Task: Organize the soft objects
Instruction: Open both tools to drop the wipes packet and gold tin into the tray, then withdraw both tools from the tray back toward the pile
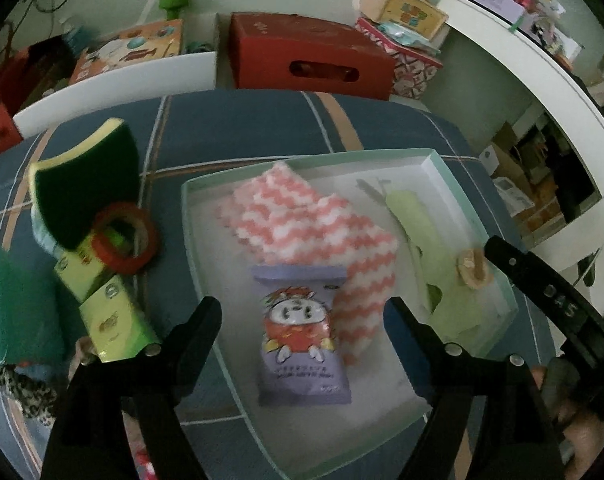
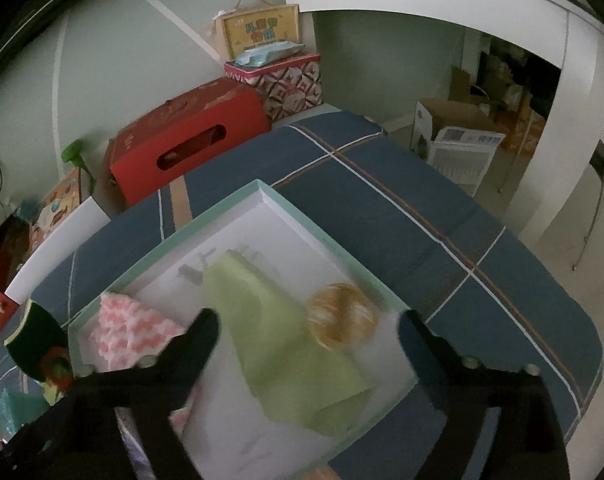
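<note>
A shallow white tray with a mint rim lies on the blue plaid cloth. In it are a pink-and-white zigzag cloth, a purple snack packet, a pale green cloth and a small tan round bun-like toy. My left gripper is open, a finger on each side of the packet and neither touching it. My right gripper is open above the green cloth and the tan toy, holding nothing. The tray rim runs behind them.
Left of the tray sit a green-and-yellow sponge, a red tape ring, lime-green boxes, a teal pack and leopard-print fabric. A red carton and patterned boxes stand behind. A white desk frame is to the right.
</note>
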Demonstrator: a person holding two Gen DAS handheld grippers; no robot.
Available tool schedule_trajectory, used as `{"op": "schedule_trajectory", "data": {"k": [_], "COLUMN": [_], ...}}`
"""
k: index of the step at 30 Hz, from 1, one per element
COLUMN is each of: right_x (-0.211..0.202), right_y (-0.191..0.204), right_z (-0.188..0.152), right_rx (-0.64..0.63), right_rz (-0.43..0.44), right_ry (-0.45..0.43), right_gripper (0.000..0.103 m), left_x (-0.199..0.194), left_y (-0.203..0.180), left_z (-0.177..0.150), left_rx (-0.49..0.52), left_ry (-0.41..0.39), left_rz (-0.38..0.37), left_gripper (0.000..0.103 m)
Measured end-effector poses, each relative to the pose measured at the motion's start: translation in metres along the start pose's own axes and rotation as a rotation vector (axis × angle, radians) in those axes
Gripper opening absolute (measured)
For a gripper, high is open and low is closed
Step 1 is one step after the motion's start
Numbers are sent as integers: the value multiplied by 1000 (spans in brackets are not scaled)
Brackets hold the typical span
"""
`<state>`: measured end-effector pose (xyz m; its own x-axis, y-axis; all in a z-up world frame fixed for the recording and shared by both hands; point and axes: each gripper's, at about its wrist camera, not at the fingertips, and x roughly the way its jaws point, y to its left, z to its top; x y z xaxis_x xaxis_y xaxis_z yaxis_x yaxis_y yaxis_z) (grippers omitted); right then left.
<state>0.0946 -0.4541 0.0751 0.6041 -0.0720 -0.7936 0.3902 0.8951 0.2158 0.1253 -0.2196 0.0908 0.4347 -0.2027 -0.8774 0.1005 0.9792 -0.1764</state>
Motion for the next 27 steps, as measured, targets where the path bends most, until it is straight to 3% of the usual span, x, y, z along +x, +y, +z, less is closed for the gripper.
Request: {"op": "schedule_trajectory", "data": {"k": [4, 7, 16, 27], "right_x": [-7, -16, -35, -36], "right_y": [5, 12, 37, 98], "right_z": [-1, -1, -6, -30], "right_rx": [-20, -46, -120, -268], "right_rz": [2, 17, 26, 134], "right_ry": [1, -13, -7, 52], "right_gripper": [103, 103, 103, 103], "left_x": [-9, -17, -52, -103], "left_y": [14, 24, 61, 134], "left_z": [-3, -7, -19, -41], "left_rx": [-38, -62, -160, -328], "left_ry": [-3, -19, -108, -190], "left_rz": [6, 18, 18, 160], "left_gripper": [85, 94, 99, 100]}}
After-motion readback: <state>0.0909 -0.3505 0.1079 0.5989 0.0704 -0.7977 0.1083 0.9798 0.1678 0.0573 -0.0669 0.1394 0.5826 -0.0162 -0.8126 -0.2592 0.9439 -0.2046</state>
